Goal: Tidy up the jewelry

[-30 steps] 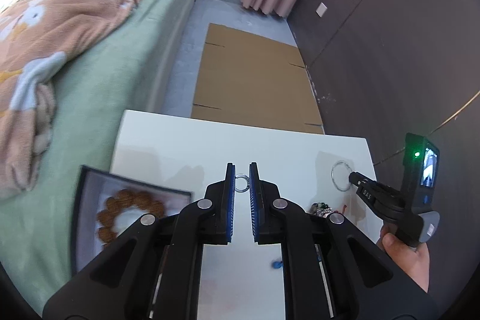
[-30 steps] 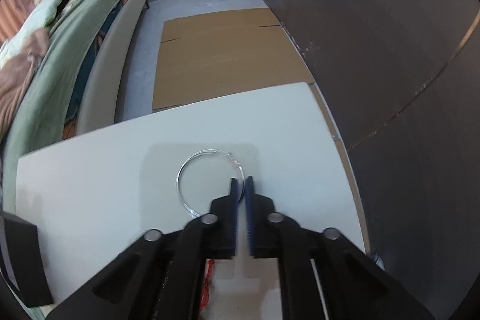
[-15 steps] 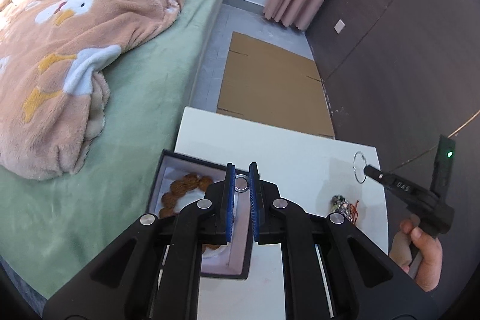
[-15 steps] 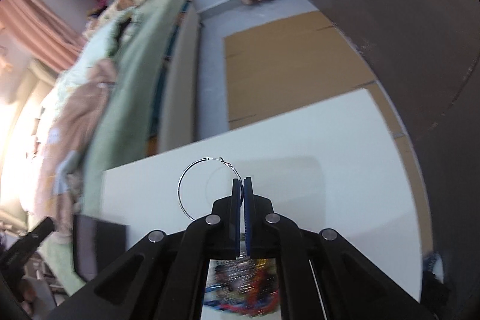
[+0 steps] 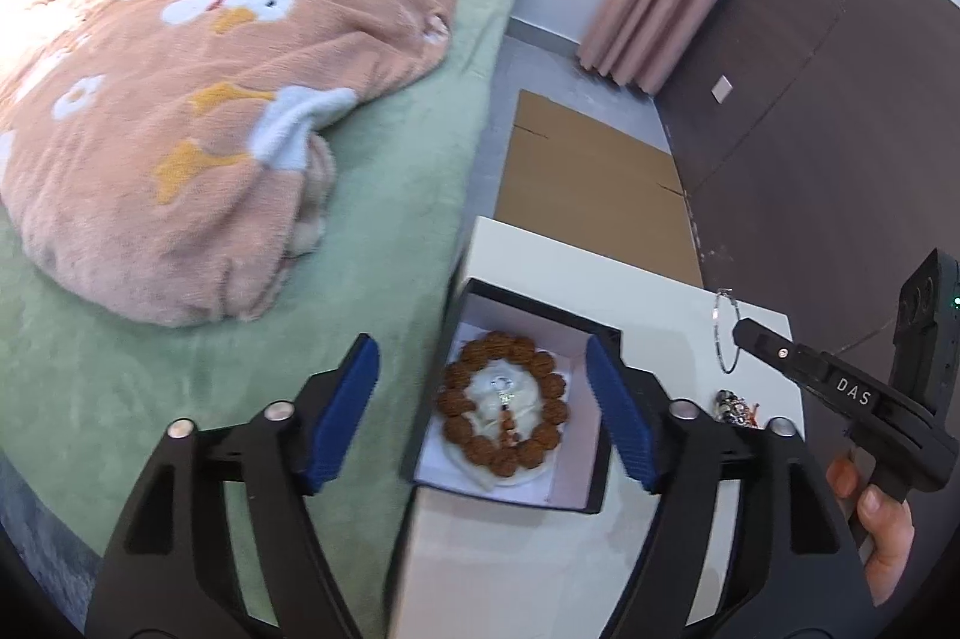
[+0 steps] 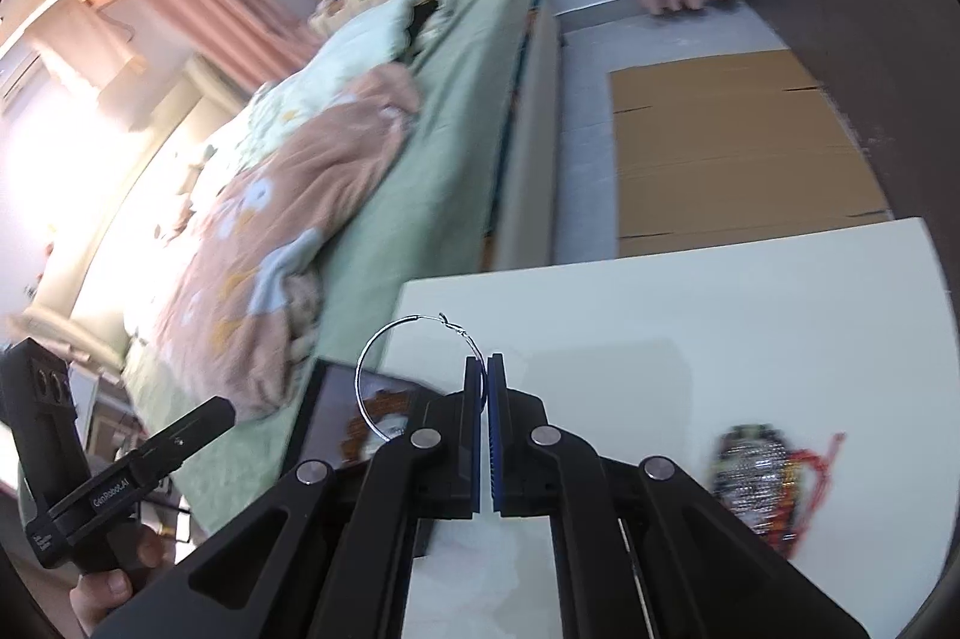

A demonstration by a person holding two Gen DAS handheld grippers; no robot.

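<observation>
A black jewelry box (image 5: 591, 339) with a pale lining sits at the white table's left edge. In it lie a brown bead bracelet (image 5: 543, 444) and a small silver ring (image 5: 499, 387). My left gripper (image 5: 483, 408) is open wide and empty above the box. My right gripper (image 6: 486, 372) is shut on a large silver hoop earring (image 6: 384, 348), held above the table to the right of the box; it also shows in the left wrist view (image 5: 720, 333). A beaded trinket with red cord (image 6: 759, 483) lies on the table.
The white table (image 6: 720, 309) stands beside a green bed (image 5: 390, 195) with a pink blanket (image 5: 180, 129). Flat cardboard (image 5: 588, 189) lies on the floor beyond the table. A dark wall panel (image 5: 810, 99) runs along the right.
My left gripper has opened and let the small ring drop into the box. My right gripper has swung left toward the box with the hoop earring.
</observation>
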